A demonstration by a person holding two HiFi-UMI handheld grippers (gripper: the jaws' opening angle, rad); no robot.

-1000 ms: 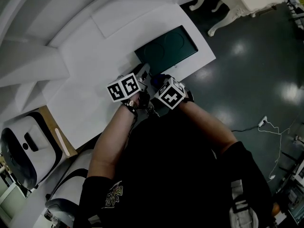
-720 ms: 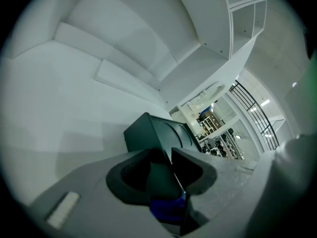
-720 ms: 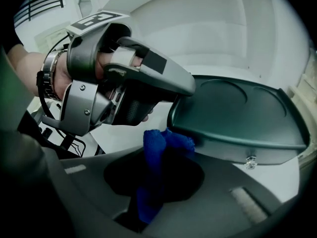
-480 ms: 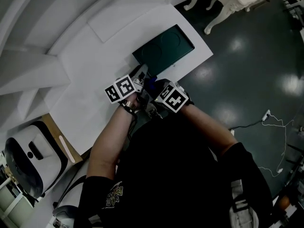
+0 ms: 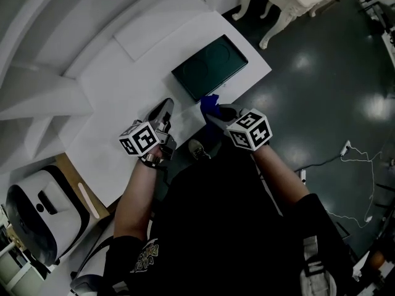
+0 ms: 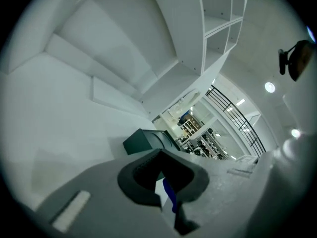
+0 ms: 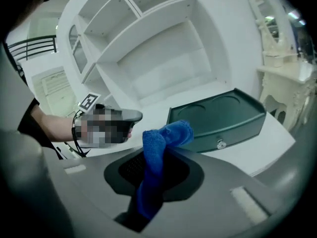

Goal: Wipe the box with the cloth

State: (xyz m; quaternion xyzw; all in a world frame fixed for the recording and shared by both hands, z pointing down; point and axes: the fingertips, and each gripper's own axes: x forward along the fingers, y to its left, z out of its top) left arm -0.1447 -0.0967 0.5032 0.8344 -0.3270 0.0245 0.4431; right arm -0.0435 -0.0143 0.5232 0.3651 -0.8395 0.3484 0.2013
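A dark green box (image 5: 210, 66) lies flat near the right edge of the white table (image 5: 117, 91), its lid up and a small knob on its front side (image 7: 221, 144). My right gripper (image 5: 214, 113) is shut on a blue cloth (image 5: 208, 102) just in front of the box; the cloth (image 7: 163, 138) bunches above the jaws and hangs down between them. My left gripper (image 5: 164, 108) hovers over the table left of the cloth, apart from it. Its jaws (image 6: 166, 195) stand a narrow gap apart with nothing in them; the box (image 6: 143, 140) lies beyond.
A thin white board (image 5: 160, 20) lies at the back of the table. White shelving (image 7: 148, 43) rises behind it. Ornate white furniture legs (image 5: 271, 17) stand on the dark floor to the right, where a cable (image 5: 352, 159) lies. A white appliance (image 5: 37, 202) sits lower left.
The two grippers were pressed together over the table's front edge. They have parted: the left has swung left and back, the right has moved right, keeping the blue cloth.
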